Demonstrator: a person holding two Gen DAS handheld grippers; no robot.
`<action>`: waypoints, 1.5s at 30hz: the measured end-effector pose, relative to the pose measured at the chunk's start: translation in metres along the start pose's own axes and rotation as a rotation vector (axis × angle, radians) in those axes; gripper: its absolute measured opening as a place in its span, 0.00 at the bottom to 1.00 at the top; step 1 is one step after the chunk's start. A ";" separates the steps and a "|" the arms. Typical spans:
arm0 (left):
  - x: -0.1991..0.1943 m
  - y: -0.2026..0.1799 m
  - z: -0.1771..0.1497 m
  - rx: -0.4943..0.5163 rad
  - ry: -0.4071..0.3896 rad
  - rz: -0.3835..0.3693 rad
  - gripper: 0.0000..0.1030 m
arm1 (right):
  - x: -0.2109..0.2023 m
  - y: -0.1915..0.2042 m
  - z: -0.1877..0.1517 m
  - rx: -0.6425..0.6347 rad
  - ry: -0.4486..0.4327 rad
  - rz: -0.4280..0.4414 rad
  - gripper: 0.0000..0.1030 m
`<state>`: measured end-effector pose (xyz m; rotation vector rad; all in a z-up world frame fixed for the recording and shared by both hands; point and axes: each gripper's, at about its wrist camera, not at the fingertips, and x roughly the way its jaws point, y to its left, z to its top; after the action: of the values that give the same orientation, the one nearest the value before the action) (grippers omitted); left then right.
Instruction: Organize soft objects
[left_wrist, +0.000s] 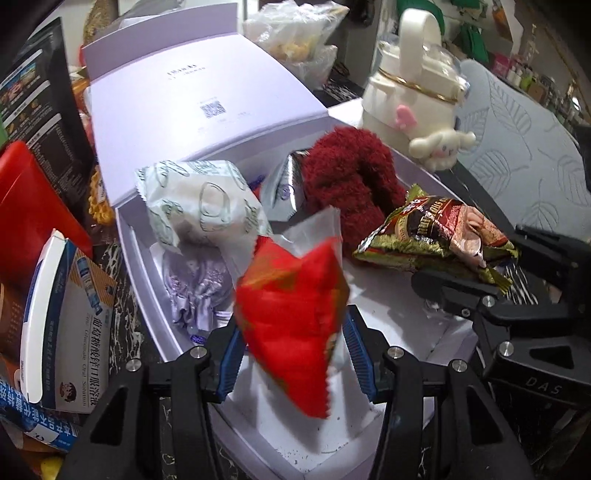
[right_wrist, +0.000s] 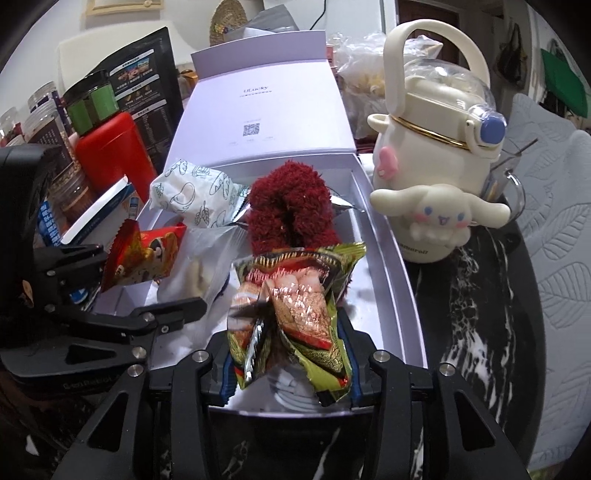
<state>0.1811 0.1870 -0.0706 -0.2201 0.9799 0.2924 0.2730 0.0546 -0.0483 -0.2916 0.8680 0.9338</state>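
Note:
An open lavender gift box (left_wrist: 125, 236) (right_wrist: 388, 236) lies on a black marble tabletop. In it are a dark red fuzzy item (left_wrist: 351, 173) (right_wrist: 288, 199), a white packet with green prints (left_wrist: 199, 199) (right_wrist: 192, 195), a silver foil pack (left_wrist: 288, 184) and lilac fabric (left_wrist: 195, 288). My left gripper (left_wrist: 295, 354) (right_wrist: 151, 277) is shut on a red snack packet (left_wrist: 291, 314) (right_wrist: 144, 254), held above the box's near end. My right gripper (right_wrist: 291, 369) (left_wrist: 469, 258) is shut on a crumpled green and red snack packet (right_wrist: 295, 314) (left_wrist: 436, 236) over the box's right side.
A cream character bottle with a plush dog (right_wrist: 436, 147) stands right of the box. To the box's left are a red tin (right_wrist: 114, 155), a black printed bag (right_wrist: 147, 74), jars and a medicine carton (left_wrist: 74, 314). A grey quilted cushion (right_wrist: 554, 258) lies at far right.

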 end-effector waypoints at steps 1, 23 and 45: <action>-0.001 -0.002 0.000 0.007 0.007 -0.001 0.49 | -0.001 0.000 0.000 0.001 0.000 -0.003 0.48; -0.055 -0.011 -0.015 0.047 -0.062 0.049 0.58 | -0.064 0.033 -0.002 -0.058 -0.093 -0.100 0.50; -0.174 0.004 -0.029 -0.053 -0.280 0.137 0.76 | -0.177 0.074 -0.008 -0.098 -0.387 -0.125 0.57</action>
<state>0.0660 0.1565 0.0598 -0.1551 0.7119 0.4617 0.1566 -0.0093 0.0912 -0.2358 0.4450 0.8792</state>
